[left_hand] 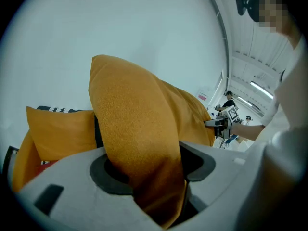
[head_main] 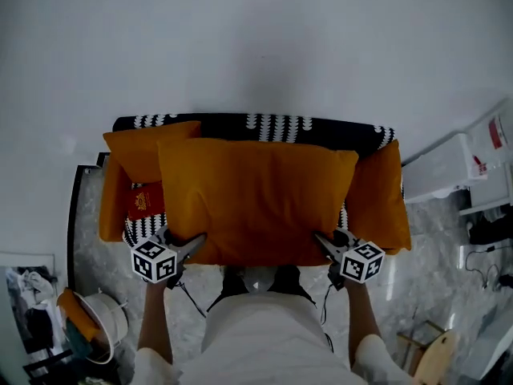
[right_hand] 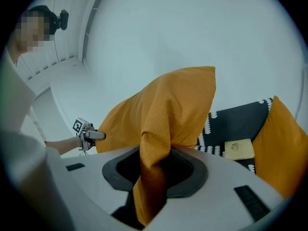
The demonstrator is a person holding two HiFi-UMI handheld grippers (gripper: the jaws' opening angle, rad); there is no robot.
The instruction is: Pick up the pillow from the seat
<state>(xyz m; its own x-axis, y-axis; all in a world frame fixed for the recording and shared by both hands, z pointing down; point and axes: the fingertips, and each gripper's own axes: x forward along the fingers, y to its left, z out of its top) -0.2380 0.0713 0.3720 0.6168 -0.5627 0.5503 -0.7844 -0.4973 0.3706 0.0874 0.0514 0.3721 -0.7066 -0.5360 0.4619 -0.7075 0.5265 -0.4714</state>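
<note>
A large orange pillow (head_main: 255, 201) hangs in the air in front of the black-and-white patterned seat (head_main: 264, 128), held by its two lower corners. My left gripper (head_main: 192, 245) is shut on the pillow's lower left corner, and orange fabric (left_hand: 144, 153) fills the space between its jaws. My right gripper (head_main: 325, 244) is shut on the lower right corner, with bunched fabric (right_hand: 154, 162) pinched between its jaws. The pillow hides most of the seat cushion.
Two smaller orange pillows lean on the seat, one at the left (head_main: 140, 155) and one at the right (head_main: 377, 195). A red booklet (head_main: 146, 200) lies on the seat at left. A white bucket (head_main: 104, 319) stands on the floor lower left; white furniture (head_main: 449, 167) stands at right.
</note>
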